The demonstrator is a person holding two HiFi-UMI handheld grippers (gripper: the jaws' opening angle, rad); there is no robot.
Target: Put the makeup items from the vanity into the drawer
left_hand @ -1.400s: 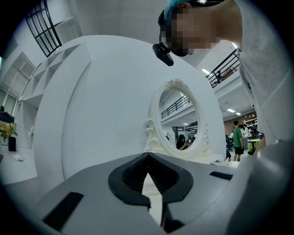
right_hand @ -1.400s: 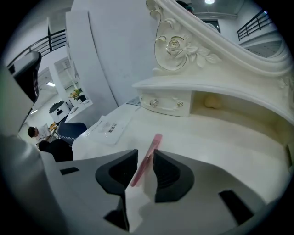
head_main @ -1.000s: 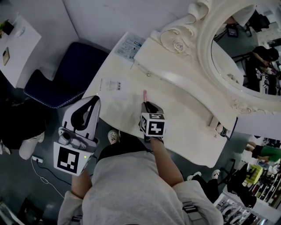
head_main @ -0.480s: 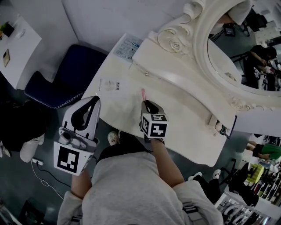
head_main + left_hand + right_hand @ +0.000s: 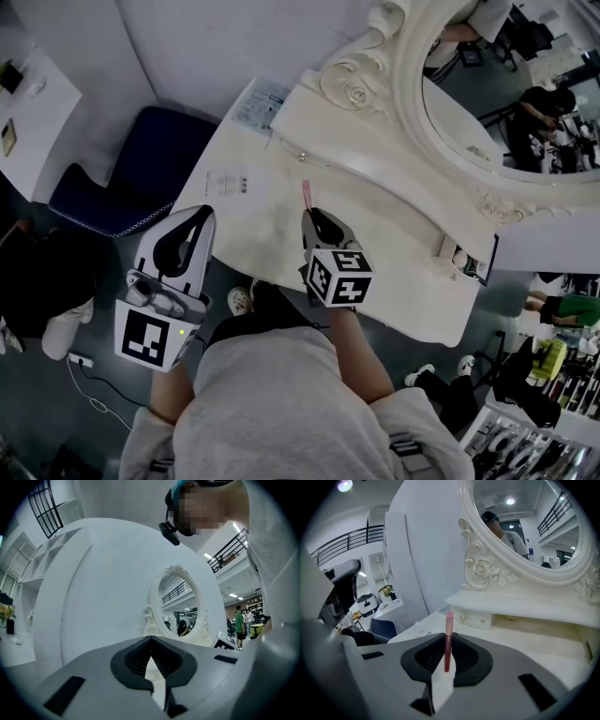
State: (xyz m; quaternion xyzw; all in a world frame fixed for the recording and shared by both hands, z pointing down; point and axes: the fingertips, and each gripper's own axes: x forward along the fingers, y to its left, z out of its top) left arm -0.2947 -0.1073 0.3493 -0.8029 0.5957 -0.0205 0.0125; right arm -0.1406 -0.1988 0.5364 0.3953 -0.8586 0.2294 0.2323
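Note:
My right gripper [image 5: 312, 217] is shut on a slim pink makeup tube [image 5: 307, 193] and holds it over the middle of the cream vanity top [image 5: 262, 230]. In the right gripper view the pink makeup tube [image 5: 448, 634] stands upright between the jaws of that gripper [image 5: 446, 654]. Beyond it is a small shut drawer [image 5: 474, 618] with a knob, and an open recess [image 5: 534, 626] lies to its right. My left gripper [image 5: 200, 216] hangs off the vanity's front left edge, shut, with nothing in it [image 5: 151, 649].
A big oval mirror [image 5: 487, 103] in a carved white frame rises at the vanity's back. A dark blue chair [image 5: 141, 169] stands at the left. Leaflets [image 5: 261, 103] lie on the left end, and a small object [image 5: 459, 258] sits at the right end.
The right gripper with the pink tube has risen slightly and come a little toward me. The left gripper has stayed where it was.

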